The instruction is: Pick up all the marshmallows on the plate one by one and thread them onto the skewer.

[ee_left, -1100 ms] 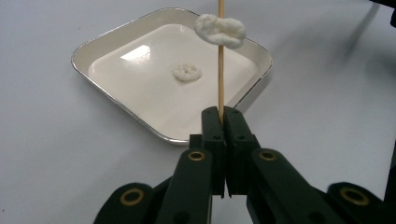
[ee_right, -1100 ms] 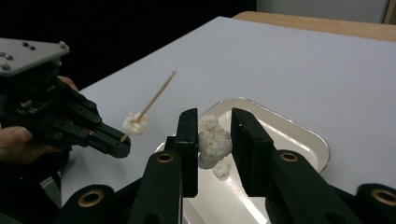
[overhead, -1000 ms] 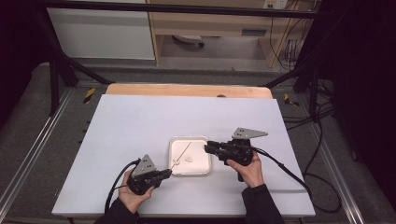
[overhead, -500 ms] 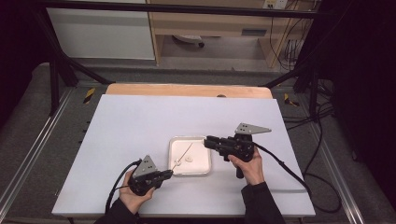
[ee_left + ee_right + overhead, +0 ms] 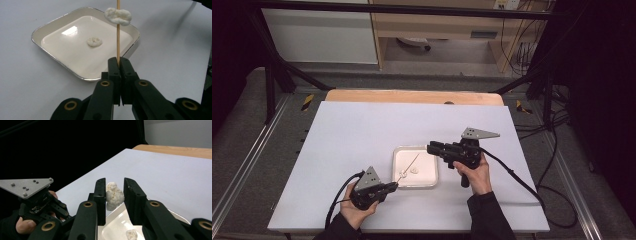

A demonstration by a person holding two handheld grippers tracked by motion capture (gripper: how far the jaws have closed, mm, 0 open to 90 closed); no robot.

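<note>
My left gripper [image 5: 120, 60] is shut on the lower end of a thin wooden skewer [image 5: 118, 37], which points out over a white square tray [image 5: 50, 30]. A white doughy piece [image 5: 118, 16] is threaded high on the skewer. Another small white piece [image 5: 94, 41] lies in the tray. My right gripper [image 5: 115, 185] is shut on a white lump [image 5: 114, 195] and hovers over the tray's right edge [image 5: 434, 167]. In the high view the left gripper [image 5: 394, 186] sits at the tray's near left corner and the right gripper [image 5: 430, 147] at its far right.
The tray stands near the middle of a white tabletop [image 5: 362, 130] with a wooden strip [image 5: 412, 96] along its far edge. Cables [image 5: 517, 175] trail from both grippers. Dark frame rails run along both sides of the table.
My right gripper has lifted slightly off the tray and drawn back a little with the white lump. The left gripper and skewer have stayed put.
</note>
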